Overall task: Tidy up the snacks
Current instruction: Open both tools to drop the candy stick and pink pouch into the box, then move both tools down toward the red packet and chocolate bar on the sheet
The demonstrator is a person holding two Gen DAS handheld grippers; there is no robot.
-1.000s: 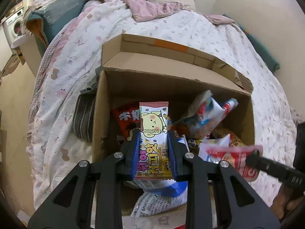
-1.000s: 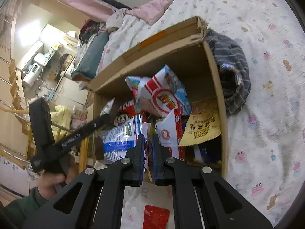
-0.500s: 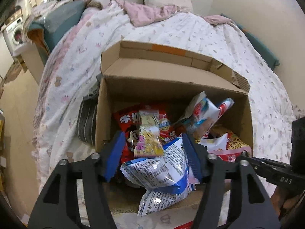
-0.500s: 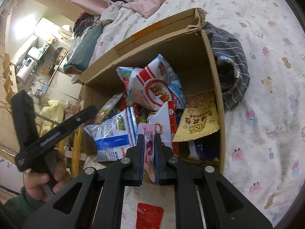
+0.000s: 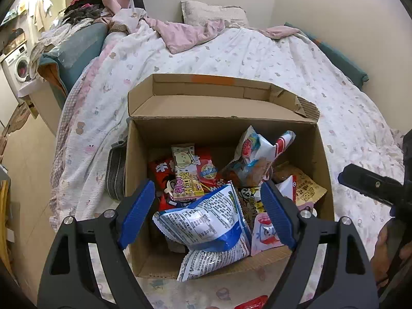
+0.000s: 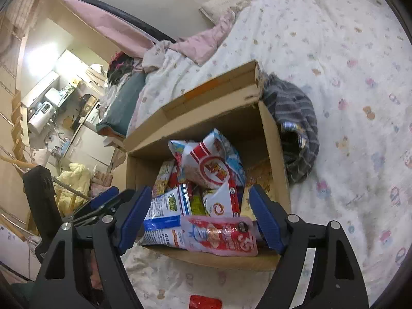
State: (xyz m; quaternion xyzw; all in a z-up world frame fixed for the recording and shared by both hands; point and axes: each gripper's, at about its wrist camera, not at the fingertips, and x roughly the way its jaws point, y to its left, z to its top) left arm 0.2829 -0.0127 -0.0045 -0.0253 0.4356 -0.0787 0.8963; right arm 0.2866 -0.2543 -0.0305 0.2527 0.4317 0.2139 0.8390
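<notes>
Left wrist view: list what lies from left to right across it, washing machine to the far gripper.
Washing machine → striped cloth → cardboard box → right gripper.

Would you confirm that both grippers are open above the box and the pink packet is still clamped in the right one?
Not quite. Both the left gripper and right gripper are open above the box, but the pink packet is not clamped: the right wrist view shows it lying loose on the snacks at the box's near edge, between the spread jaws.
</notes>
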